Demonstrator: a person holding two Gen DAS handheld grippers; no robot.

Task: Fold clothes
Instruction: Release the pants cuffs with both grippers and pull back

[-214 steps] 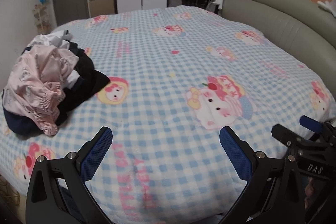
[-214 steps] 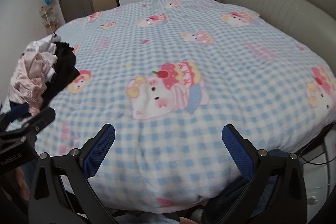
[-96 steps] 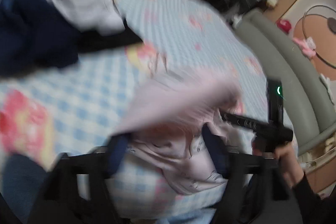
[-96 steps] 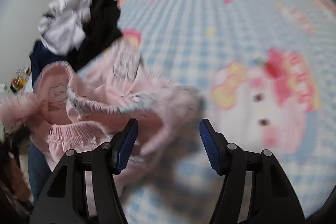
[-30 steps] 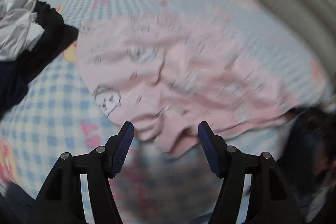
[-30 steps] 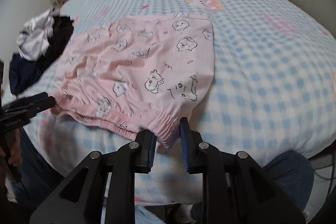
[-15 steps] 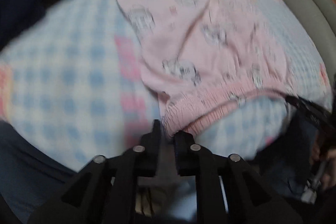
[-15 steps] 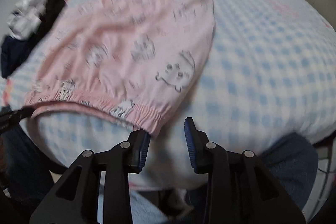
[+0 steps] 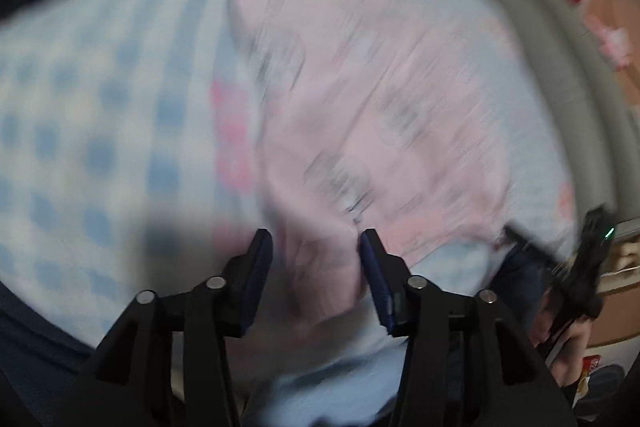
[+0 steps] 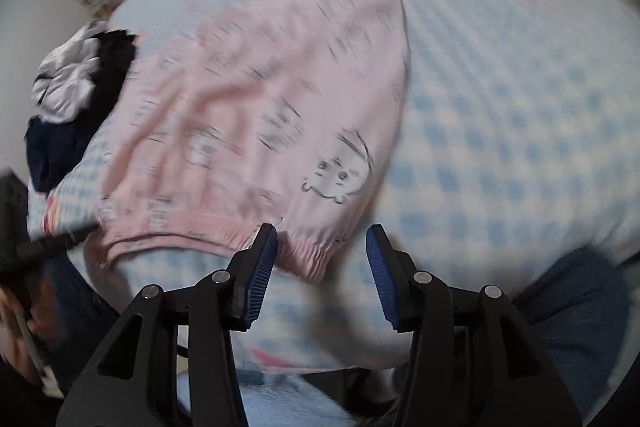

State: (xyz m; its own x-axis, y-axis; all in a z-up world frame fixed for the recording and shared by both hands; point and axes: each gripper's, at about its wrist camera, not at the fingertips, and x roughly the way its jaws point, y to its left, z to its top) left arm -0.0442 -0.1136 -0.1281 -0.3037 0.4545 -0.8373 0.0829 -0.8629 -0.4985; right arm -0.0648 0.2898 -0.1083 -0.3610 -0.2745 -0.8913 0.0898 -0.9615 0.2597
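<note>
Left claw [image 9: 316, 259] hangs with jaws apart over the pink garment's [image 9: 380, 99] blurred waistband edge; the garment lies spread across the blue checked bed [image 9: 100, 115]; right claw [image 9: 576, 255] shows at far right.

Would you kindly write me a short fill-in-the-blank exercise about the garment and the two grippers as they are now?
1. The spread-out garment on the checked blanket is ____ in colour.
2. Both the left gripper and the right gripper have their jaws ____.
3. The edge of the garment nearest the right gripper is its elastic ____.
4. The pile of other clothes lies to the garment's ____ in the right wrist view.

Missing words: pink; open; waistband; left
</note>
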